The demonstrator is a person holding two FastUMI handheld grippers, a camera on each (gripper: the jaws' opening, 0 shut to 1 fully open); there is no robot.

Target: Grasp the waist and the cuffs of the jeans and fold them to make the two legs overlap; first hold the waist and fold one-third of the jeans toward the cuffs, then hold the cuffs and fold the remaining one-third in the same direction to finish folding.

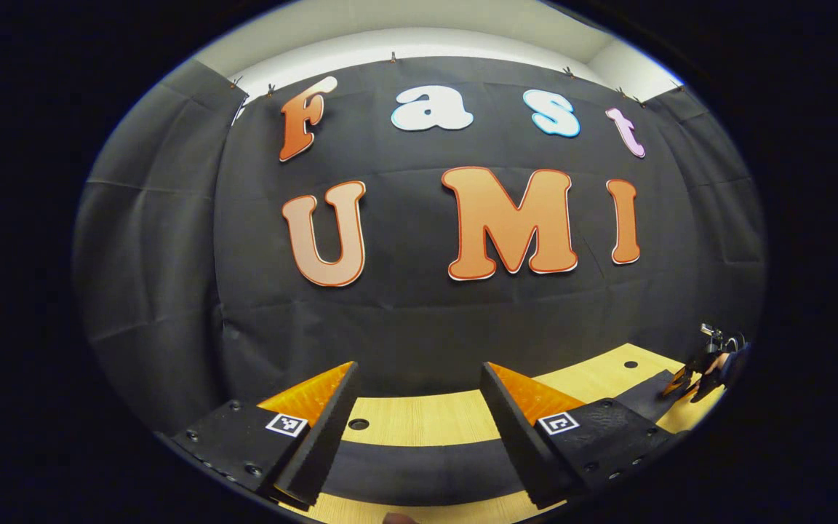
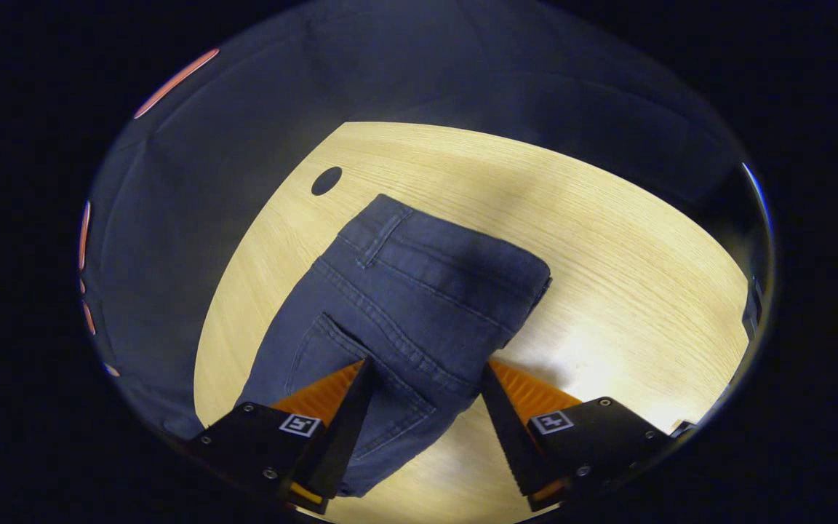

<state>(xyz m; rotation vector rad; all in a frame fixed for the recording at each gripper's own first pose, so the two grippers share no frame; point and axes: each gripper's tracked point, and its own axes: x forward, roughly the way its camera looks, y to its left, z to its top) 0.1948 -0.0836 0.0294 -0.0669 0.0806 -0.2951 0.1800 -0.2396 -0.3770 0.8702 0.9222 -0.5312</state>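
Dark blue jeans (image 2: pixel 404 298) lie flat on the light wooden table (image 2: pixel 608 240). In the right gripper view the waistband, a belt loop and a back pocket face up. My right gripper (image 2: pixel 426 364) is open over the seat of the jeans, its fingers straddling the cloth below the waistband. In the left gripper view a dark band of the jeans (image 1: pixel 419 466) crosses low between the fingers. My left gripper (image 1: pixel 419 367) is open with nothing between its fingers and points at the booth wall. The right gripper (image 1: pixel 703 367), held by a hand, shows small at the far right.
The table (image 1: pixel 419 422) has round holes (image 2: pixel 326 180) near its back edge. The black cloth wall stands close behind the table. Bare wood lies to the right of the waistband in the right gripper view.
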